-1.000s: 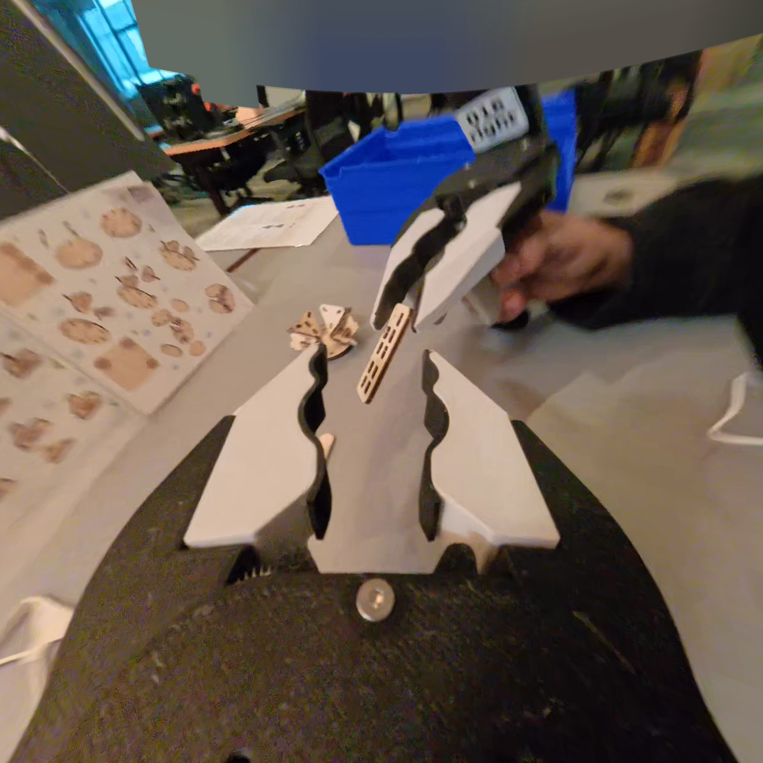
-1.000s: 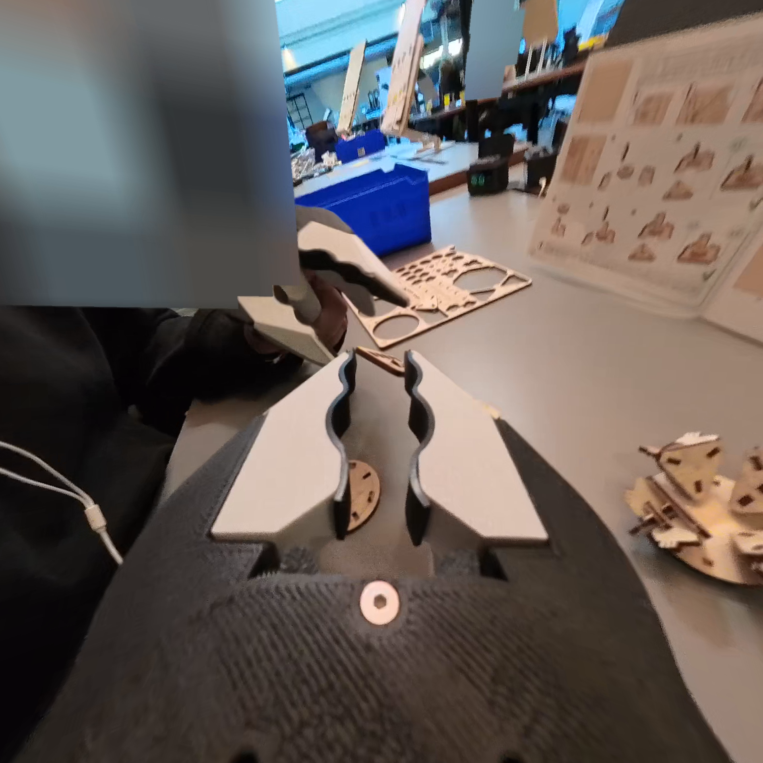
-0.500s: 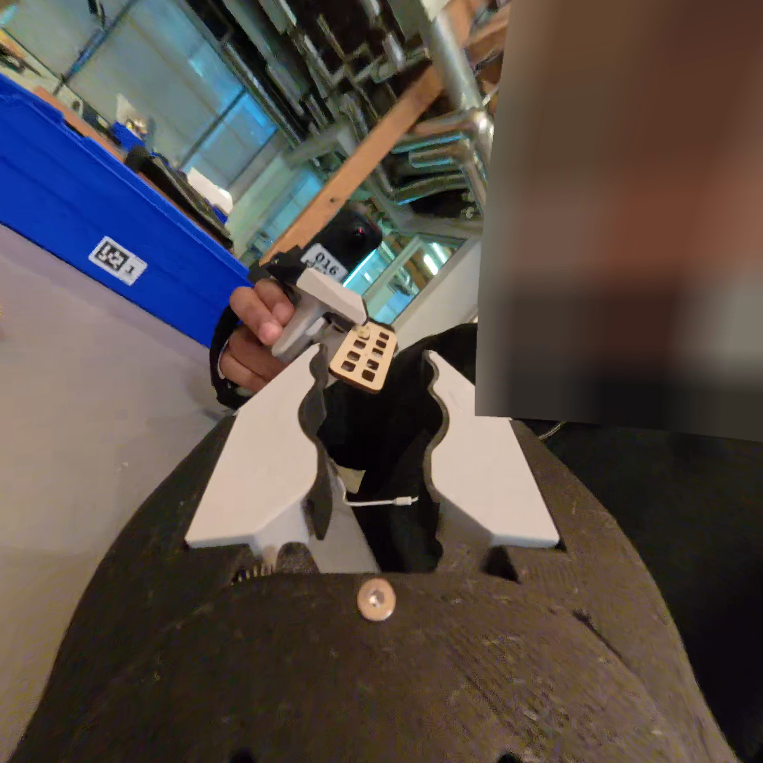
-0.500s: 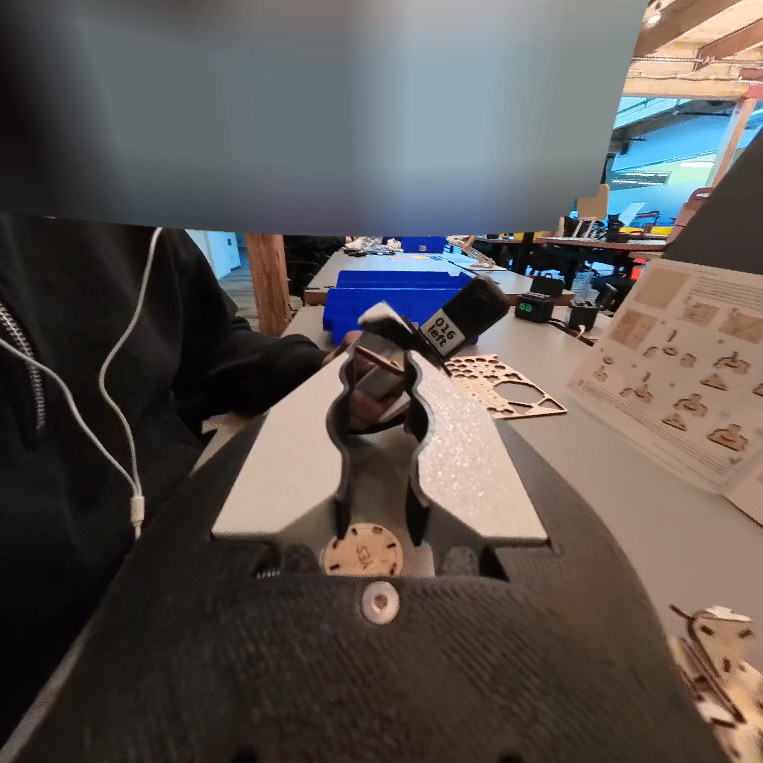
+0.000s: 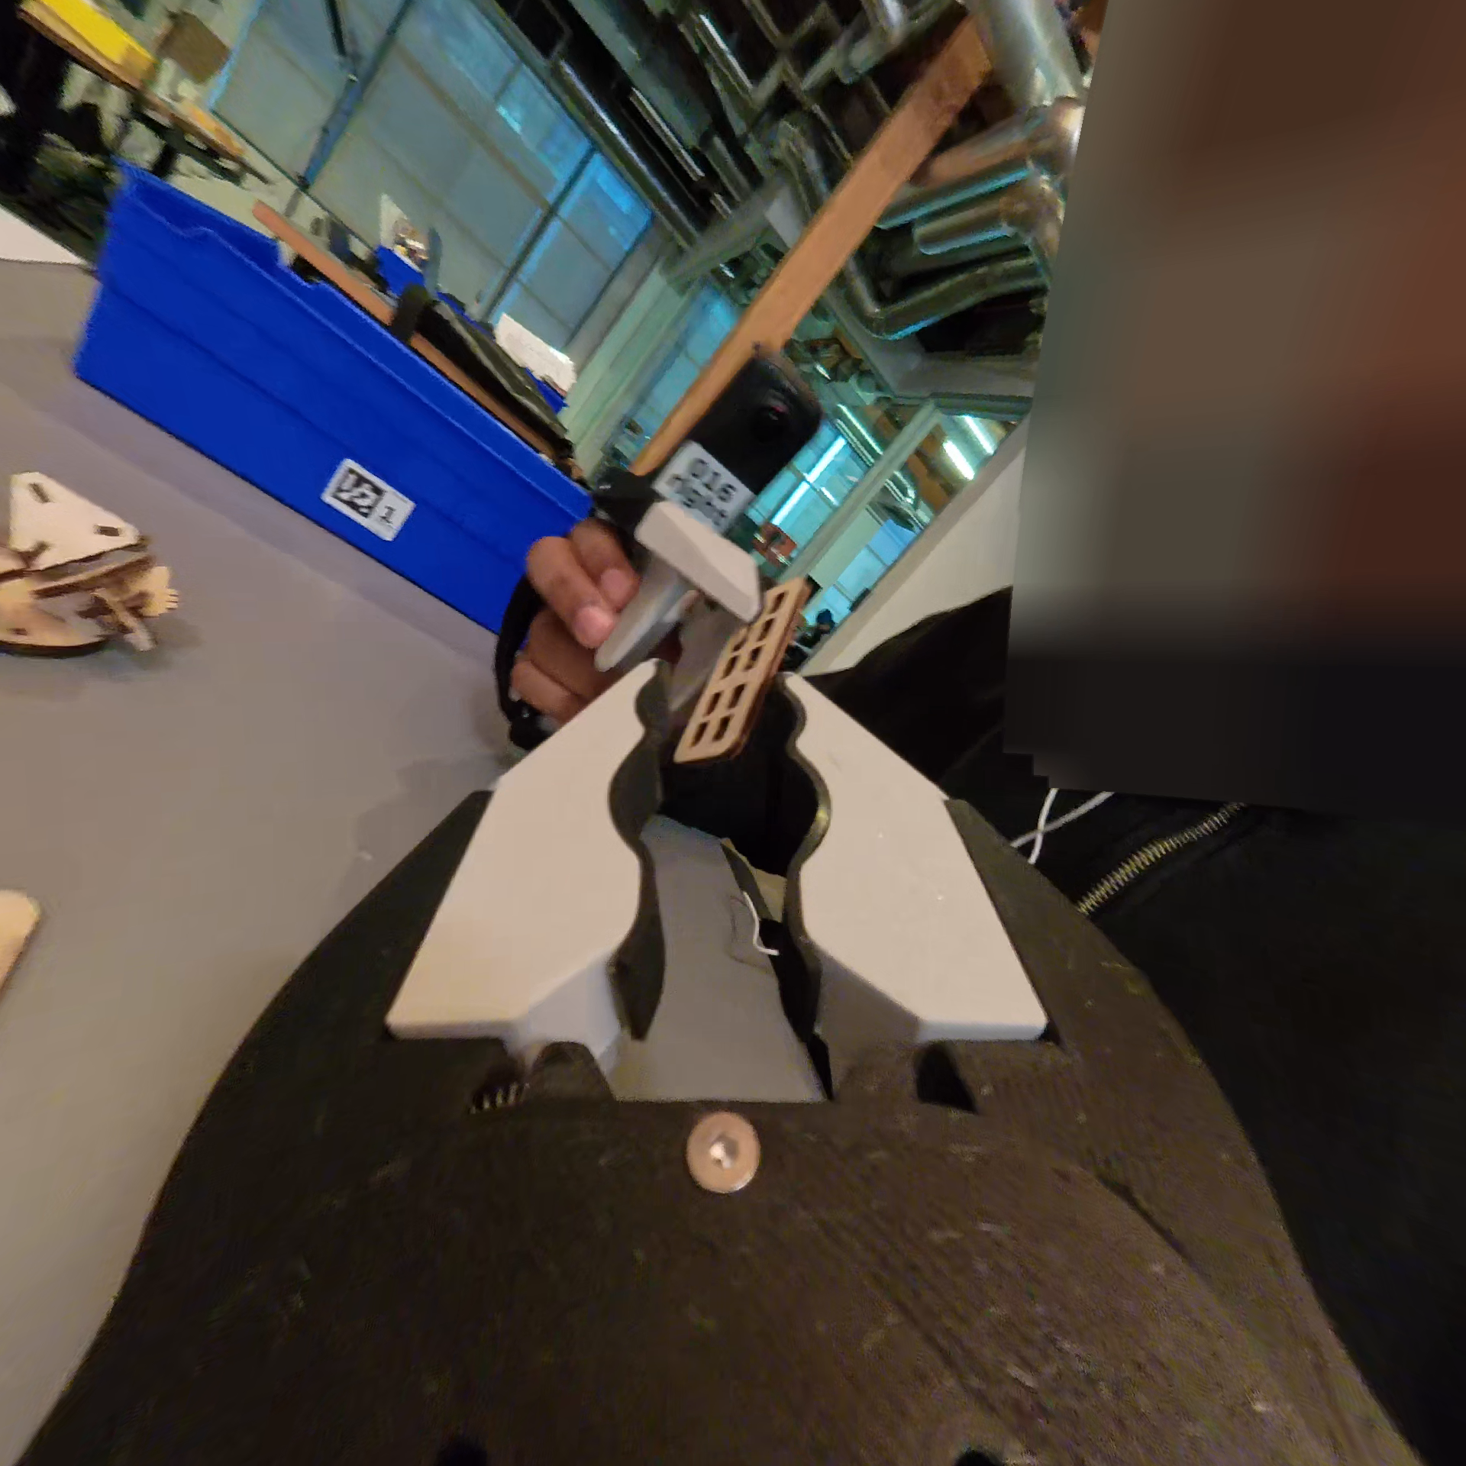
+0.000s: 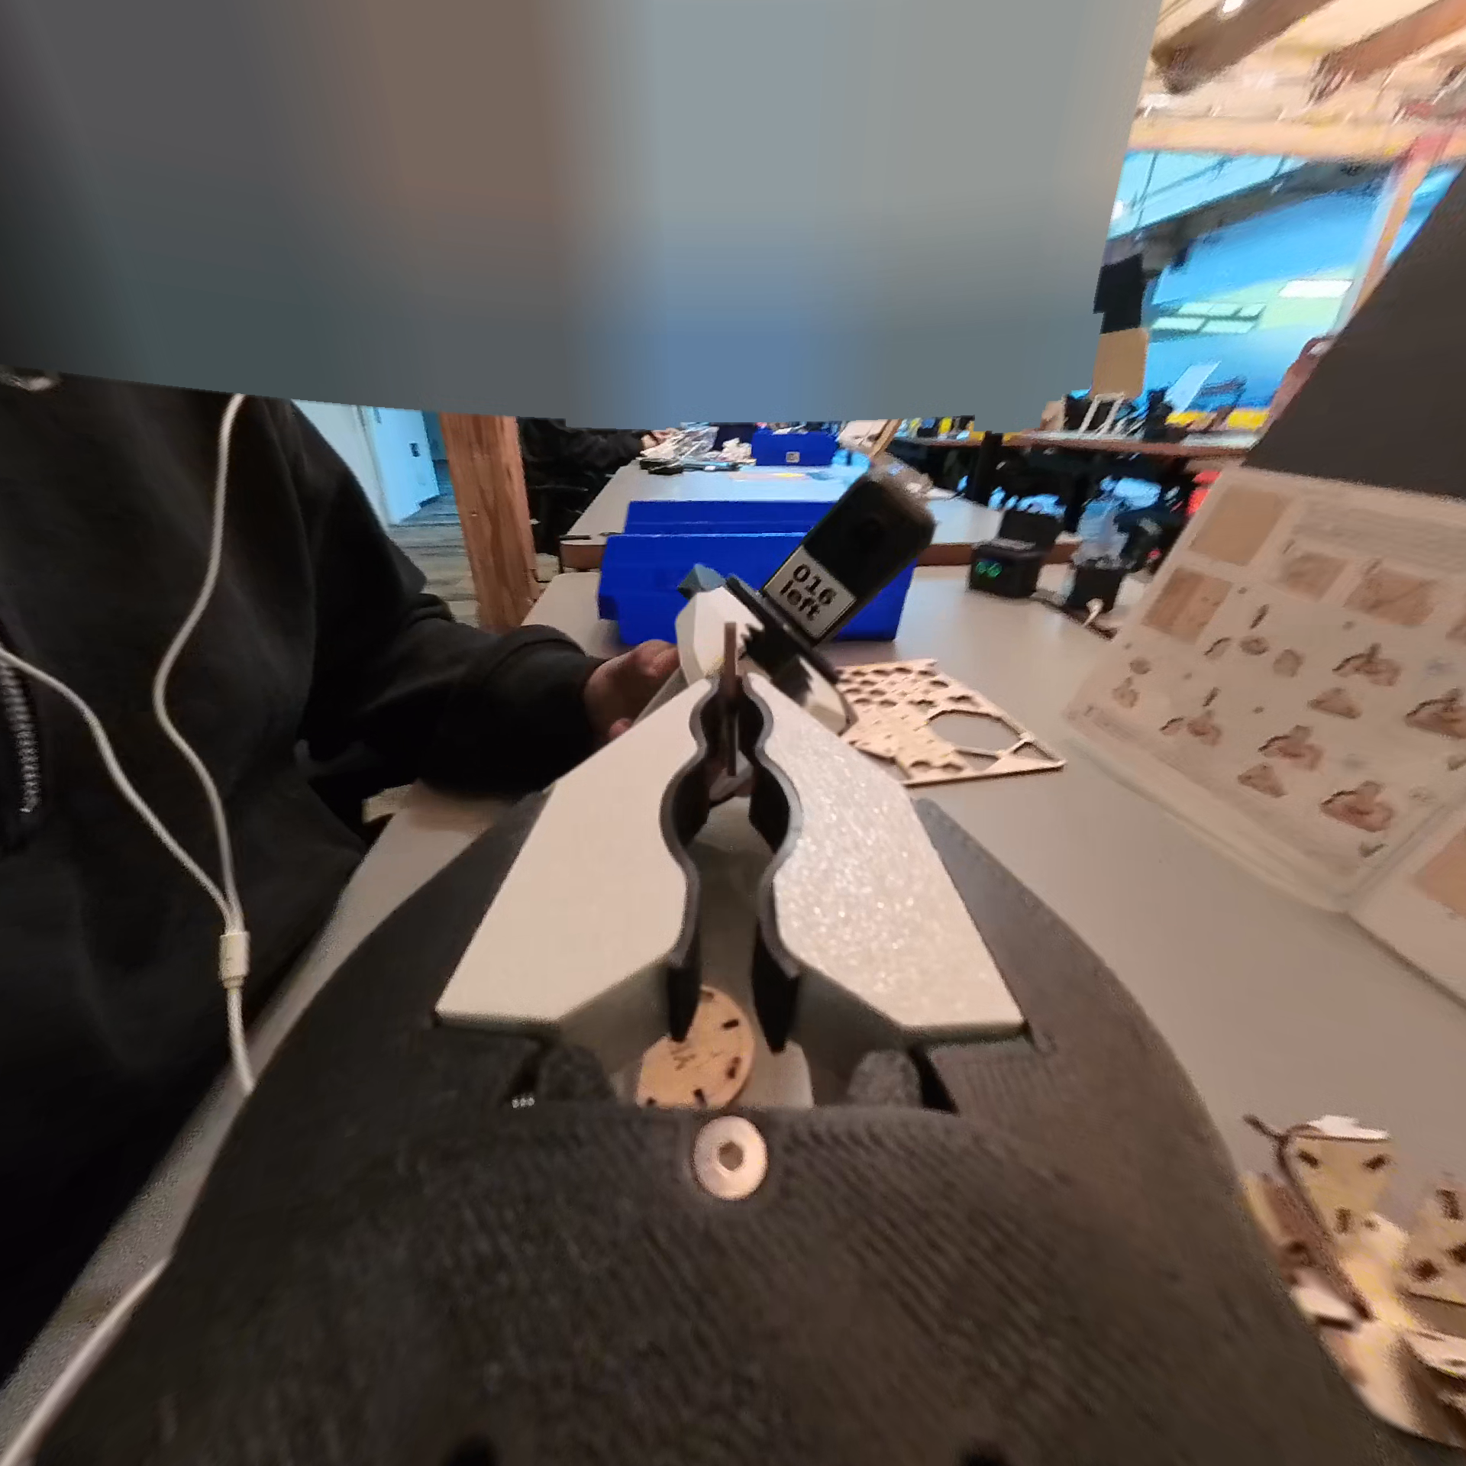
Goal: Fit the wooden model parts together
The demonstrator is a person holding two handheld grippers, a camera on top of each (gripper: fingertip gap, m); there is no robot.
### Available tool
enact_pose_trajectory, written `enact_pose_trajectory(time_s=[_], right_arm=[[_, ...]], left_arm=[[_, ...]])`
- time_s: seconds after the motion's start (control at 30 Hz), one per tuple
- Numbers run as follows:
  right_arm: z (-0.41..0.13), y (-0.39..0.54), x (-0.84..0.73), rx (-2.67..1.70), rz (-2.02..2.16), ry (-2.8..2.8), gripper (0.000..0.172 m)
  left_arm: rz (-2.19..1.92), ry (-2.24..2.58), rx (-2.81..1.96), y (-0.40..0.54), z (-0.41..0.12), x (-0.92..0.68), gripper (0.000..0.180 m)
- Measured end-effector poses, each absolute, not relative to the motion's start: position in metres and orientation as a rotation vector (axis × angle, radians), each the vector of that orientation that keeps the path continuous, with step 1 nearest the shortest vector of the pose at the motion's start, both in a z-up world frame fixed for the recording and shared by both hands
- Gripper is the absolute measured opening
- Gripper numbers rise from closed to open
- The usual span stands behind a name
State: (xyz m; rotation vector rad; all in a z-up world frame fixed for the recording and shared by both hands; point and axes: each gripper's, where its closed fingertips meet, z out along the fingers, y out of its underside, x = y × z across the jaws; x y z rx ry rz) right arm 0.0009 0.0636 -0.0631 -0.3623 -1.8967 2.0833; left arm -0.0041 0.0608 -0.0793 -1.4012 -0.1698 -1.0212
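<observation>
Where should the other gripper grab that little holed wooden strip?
Likely the free lower end of the wooden strip, across its two long edges, from the side of the left gripper: the right gripper clamps the flat faces higher up.

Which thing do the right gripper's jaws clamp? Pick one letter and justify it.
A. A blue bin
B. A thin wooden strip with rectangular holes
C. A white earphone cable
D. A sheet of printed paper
B: the right gripper has its jaws closed on the wooden strip, which shows edge-on in the right wrist view and face-on, holes visible, in the left wrist view.
</observation>
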Motion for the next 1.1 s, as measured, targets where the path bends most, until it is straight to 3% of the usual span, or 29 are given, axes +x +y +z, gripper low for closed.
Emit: enact_pose_trajectory(time_s=[0.13, 0.37, 0.57, 0.63, 0.73, 0.87, 1.03, 1.1], right_arm=[[-0.059, 0.075, -0.007, -0.233, 1.725, -1.780, 0.000], [-0.091, 0.076, -0.018, 0.152, 0.841, -1.687, 0.000], [-0.104, 0.070, -0.016, 0.359, 0.582, -1.611, 0.000], [-0.108, 0.068, -0.017, 0.407, 0.521, -1.583, 0.000], [-0.109, 0.066, -0.016, 0.438, 0.490, -1.553, 0.000], [-0.114, 0.069, -0.020, 0.316, 0.627, -1.660, 0.017], [-0.111, 0.081, -0.040, -0.193, 1.066, -1.817, 0.034], [-0.112, 0.078, -0.045, -0.414, 1.271, -1.861, 0.030]], left_arm=[[-1.022, -0.355, -1.335, 0.059, -0.084, -0.036, 0.041], [-1.347, -0.432, -1.205, 0.058, -0.090, -0.032, 0.017], [-1.439, -0.411, -1.256, 0.067, -0.097, -0.011, 0.017], [-1.421, -0.428, -1.275, 0.069, -0.101, -0.011, 0.010], [-1.404, -0.434, -1.307, 0.069, -0.104, -0.011, 0.003], [-1.269, -0.473, -1.318, 0.070, -0.105, -0.024, 0.000], [-0.961, -0.546, -1.400, 0.066, -0.115, -0.051, 0.000], [-0.772, -0.537, -1.478, 0.067, -0.117, -0.057, 0.000]])
